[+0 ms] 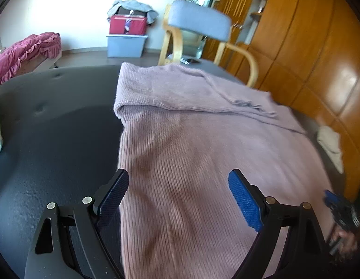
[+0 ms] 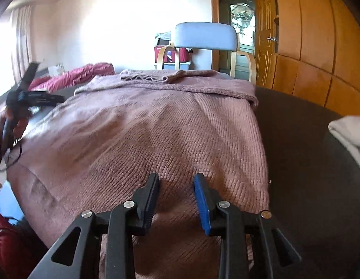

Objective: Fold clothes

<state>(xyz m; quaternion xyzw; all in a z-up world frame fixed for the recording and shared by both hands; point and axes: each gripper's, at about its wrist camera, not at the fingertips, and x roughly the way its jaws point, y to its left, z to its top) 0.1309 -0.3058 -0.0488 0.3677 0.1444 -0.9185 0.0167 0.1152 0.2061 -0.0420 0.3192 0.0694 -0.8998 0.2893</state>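
You're hovering both claws w/ jaws apart, gripping nothing — left claw (image 1: 178,191) wide, right claw (image 2: 176,191) narrower — over the pink sweater (image 1: 203,151), prob. lining up its next fold.

bare dark surface (image 1: 52,127) left, chair (image 1: 198,21) behind

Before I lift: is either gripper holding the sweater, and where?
Nothing is held: the left gripper and right gripper are both open above the pink knit sweater.

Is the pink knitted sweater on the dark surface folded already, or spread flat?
Partly folded: the pink knitted sweater lies spread, but its far end is turned back over the body.
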